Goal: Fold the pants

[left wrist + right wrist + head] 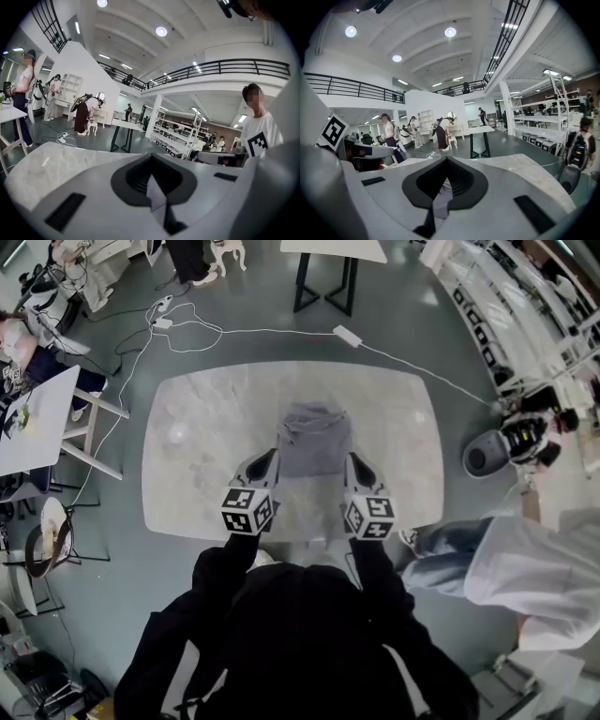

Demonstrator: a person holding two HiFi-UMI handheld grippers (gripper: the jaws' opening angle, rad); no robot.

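1. Head view: my left gripper and my right gripper each pinch a near corner of the grey pants. The far part of the pants rests at the middle of the marble table.
2. Left gripper view: my jaws are pressed together on a thin strip of the pants, and the table lies beyond.
3. Right gripper view: my jaws are clamped on a grey fold of the pants.
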